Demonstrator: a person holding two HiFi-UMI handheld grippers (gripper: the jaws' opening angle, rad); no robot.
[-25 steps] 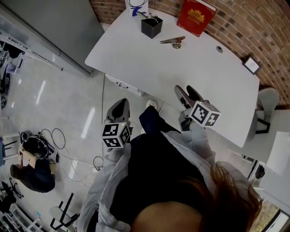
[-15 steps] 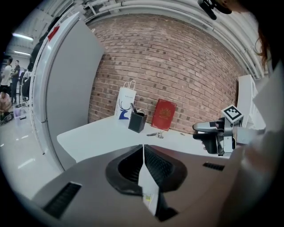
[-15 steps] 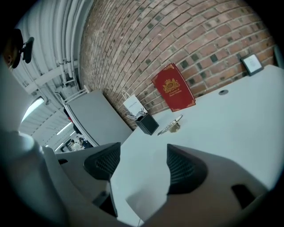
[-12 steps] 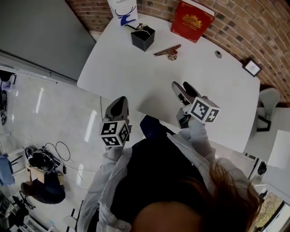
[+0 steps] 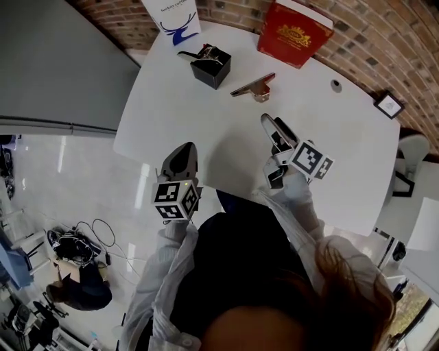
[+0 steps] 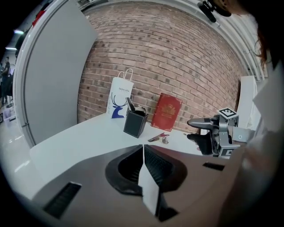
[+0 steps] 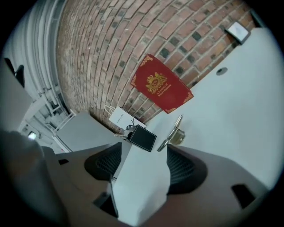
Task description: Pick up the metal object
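A slim metal object with a brass-coloured hinge part [image 5: 254, 85] is seen lying flat on the white bench [image 5: 343, 151], just to the right of a black square box [image 5: 211, 66] in the head view, and apart from it. A red book [image 5: 295, 34] is propped against the brick wall beyond and right of that box, and a white paper bag with a blue deer print [image 5: 171, 14] is stood just behind and left of it. The right tool [image 5: 273, 123] is held above the bench on the near side of the box, its jaws spread wide with only bare bench between them; the metal object [image 7: 174, 133] is framed just past the gap, near the right jaw's tip, untouched. The left tool [image 5: 183, 149] is held nearer than the box and a little left, over the bench's near edge, with its jaws pressed together on nothing [image 6: 143, 148]. Compared with a second ago, the right tool has been brought closer to the metal object, and the left tool, then over the floor, has been carried over the bench edge; neither tool's jaws have changed.
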